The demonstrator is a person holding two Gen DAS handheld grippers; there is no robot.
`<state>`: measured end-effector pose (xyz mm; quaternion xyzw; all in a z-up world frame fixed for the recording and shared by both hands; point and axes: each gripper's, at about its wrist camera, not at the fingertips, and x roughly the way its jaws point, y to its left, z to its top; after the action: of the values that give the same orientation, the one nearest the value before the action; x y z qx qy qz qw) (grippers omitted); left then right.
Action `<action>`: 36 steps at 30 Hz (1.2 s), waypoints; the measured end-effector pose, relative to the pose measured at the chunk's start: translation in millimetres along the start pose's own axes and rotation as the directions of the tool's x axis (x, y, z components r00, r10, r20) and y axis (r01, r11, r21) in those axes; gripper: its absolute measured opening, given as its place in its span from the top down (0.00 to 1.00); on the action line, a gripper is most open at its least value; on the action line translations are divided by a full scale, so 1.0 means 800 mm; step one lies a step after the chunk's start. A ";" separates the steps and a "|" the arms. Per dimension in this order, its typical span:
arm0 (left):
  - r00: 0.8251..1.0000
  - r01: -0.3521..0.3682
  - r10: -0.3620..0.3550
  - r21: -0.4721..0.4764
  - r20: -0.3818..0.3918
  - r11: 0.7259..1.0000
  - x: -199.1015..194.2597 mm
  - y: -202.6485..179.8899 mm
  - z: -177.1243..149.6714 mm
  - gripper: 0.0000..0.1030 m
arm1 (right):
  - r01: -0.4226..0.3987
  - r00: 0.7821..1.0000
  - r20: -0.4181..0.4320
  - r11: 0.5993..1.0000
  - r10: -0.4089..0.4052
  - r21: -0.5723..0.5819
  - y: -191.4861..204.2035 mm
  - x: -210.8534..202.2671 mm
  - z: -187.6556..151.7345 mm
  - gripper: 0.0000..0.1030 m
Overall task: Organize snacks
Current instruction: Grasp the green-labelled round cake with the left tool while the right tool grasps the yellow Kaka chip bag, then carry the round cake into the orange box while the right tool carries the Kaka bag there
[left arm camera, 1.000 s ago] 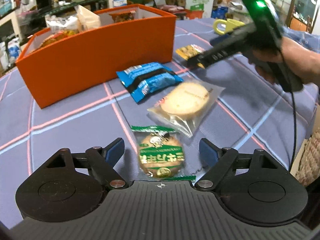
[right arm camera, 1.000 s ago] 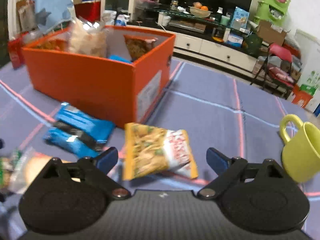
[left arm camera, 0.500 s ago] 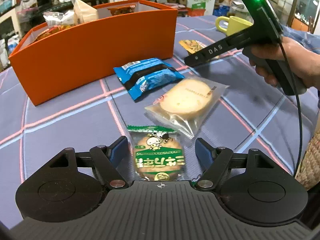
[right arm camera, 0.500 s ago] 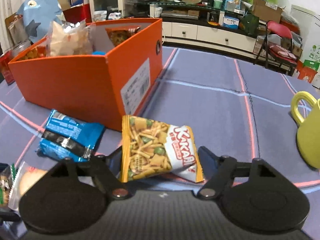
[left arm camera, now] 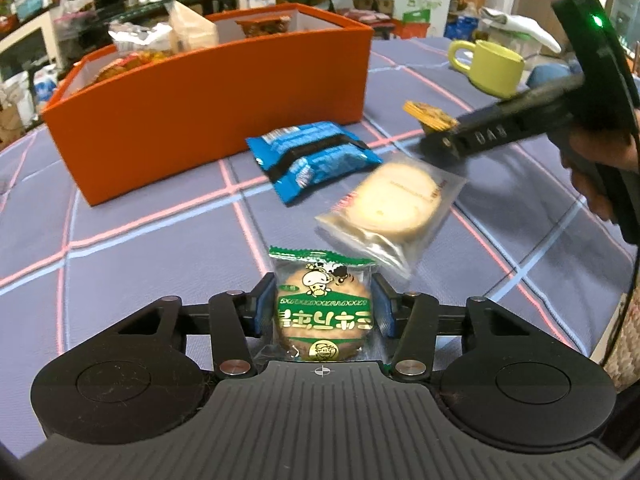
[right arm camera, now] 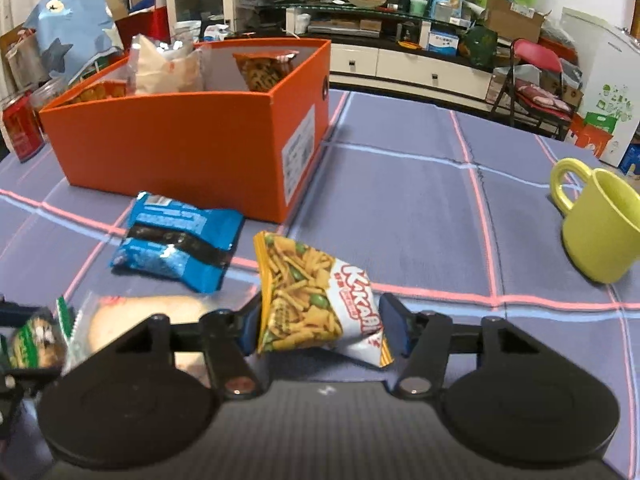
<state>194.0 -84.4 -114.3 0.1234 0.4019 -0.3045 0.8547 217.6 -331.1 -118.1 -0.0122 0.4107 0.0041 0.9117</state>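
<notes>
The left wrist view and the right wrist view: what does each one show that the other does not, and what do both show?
Only the left wrist view shows a person's hand holding the right hand-held gripper.

Only the right wrist view shows the printed front of the yellow Kakabi snack bag, a blue shark toy and a red can.

Both show the orange box, blue cookie pack, clear-wrapped round cake, green-wrapped cookie and yellow-green mug.

Checked purple tablecloth (right arm camera: 400, 208) under orange box (right arm camera: 180, 152), yellow mug (right arm camera: 600, 232), snack packets (right arm camera: 176, 248)
</notes>
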 end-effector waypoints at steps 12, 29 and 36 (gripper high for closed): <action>0.995 -0.090 0.092 -0.051 0.047 0.995 -0.019 0.027 0.009 0.75 | 0.056 0.997 0.058 0.992 -0.050 -0.112 0.033 -0.030 -0.009 0.43; 0.942 -0.319 0.335 -0.248 0.026 0.915 -0.035 0.066 0.026 0.75 | 0.031 0.984 0.176 0.998 -0.020 -0.058 0.077 -0.100 0.013 0.43; 0.938 -0.328 0.346 -0.259 0.024 0.908 -0.036 0.069 0.029 0.75 | 0.018 0.983 0.181 0.997 -0.003 -0.081 0.097 -0.102 0.015 0.43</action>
<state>228.7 -39.4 -79.1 0.0709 0.3800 -0.1031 0.9165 171.6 -253.3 -50.4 -0.0514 0.3256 0.0173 0.9439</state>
